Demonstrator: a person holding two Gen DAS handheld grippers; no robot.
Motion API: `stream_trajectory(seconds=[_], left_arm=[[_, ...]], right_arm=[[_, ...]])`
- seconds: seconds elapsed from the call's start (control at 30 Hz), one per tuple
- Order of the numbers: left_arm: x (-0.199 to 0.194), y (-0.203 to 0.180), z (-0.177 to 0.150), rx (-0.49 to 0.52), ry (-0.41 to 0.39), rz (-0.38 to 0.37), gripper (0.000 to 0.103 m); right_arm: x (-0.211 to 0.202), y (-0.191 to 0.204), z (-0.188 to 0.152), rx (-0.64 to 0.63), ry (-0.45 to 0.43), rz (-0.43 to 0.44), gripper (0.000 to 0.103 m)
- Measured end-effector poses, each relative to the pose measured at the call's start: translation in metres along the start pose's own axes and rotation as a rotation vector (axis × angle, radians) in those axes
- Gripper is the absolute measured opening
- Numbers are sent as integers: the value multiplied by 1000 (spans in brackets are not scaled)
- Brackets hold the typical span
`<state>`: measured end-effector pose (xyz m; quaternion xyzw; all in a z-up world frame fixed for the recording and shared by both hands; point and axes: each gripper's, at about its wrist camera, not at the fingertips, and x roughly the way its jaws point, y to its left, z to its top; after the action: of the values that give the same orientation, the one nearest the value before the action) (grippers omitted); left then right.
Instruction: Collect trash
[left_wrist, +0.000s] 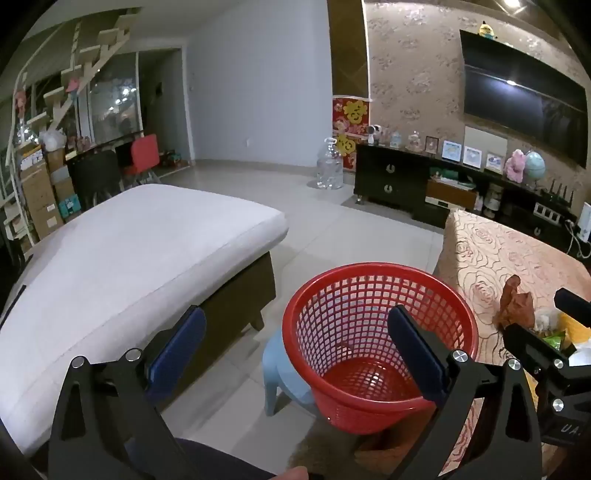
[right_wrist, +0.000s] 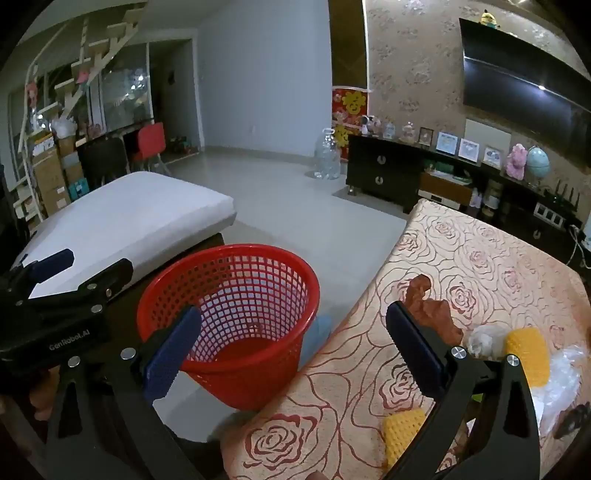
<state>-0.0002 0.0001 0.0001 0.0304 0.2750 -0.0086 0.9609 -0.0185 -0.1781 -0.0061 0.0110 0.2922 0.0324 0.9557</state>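
1. Basket front and centre: the red mesh wastebasket (left_wrist: 380, 343) stands on a small pale-blue stool (left_wrist: 280, 380), just beside the edge of the worktop (right_wrist: 480, 258) with its rose-patterned cloth. Nothing shows inside it except a small speck low on the mesh.

2. Left hand-held gripper (left_wrist: 306, 350) hangs tilted downward over the near side of the basket, its blue pads spread wide with nothing between them. One pad sits in front of the white cushioned bench (left_wrist: 129, 251), the other in front of the basket's inner wall.

3. Right hand-held gripper (right_wrist: 295, 354) is spread wide too and carries nothing. Its left pad lies over the basket's rim, its right pad over the worktop, and the corner of the worktop sits in the gap.

4. Trash on the cloth: a crumpled brown paper scrap (right_wrist: 432, 310) lies just past the right pad, not touching it as far as this view tells.

5. Beyond the scrap comes a whitish crumpled wad (right_wrist: 484, 343), and right beside that a yellow foam-net sleeve (right_wrist: 528, 354).

6. A second yellow net piece (right_wrist: 402, 432) lies at the near edge, partly behind the gripper's frame. Clear crinkled plastic (right_wrist: 565, 373) is at the far right.

7. From the left wrist view, the right gripper's black body pokes in at the right edge, above the trash pile.
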Motion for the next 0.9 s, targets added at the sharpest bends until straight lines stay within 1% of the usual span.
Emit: stream_trajectory(seconds=[0.23, 0.33, 0.5, 0.6, 0.8, 0.9], left_arm=[[-1, 0, 0, -10, 11, -6, 95], [-1, 4, 2, 0, -2, 1, 95], [-6, -5, 3, 4, -9, 13, 95], [-13, -4, 5, 4, -23, 8, 95], [-13, 4, 4, -39, -23, -2, 95], [-13, 3, 4, -41, -30, -5, 95]], right_arm=[[-3, 0, 0, 4, 3, 6, 97], [-8, -2, 2, 5, -3, 7, 97], [-13, 0, -1, 13, -5, 1, 97], [-15, 0, -2, 13, -9, 3, 97], [-17, 0, -4, 12, -13, 2, 97], [-16, -1, -4, 14, -15, 4, 97]])
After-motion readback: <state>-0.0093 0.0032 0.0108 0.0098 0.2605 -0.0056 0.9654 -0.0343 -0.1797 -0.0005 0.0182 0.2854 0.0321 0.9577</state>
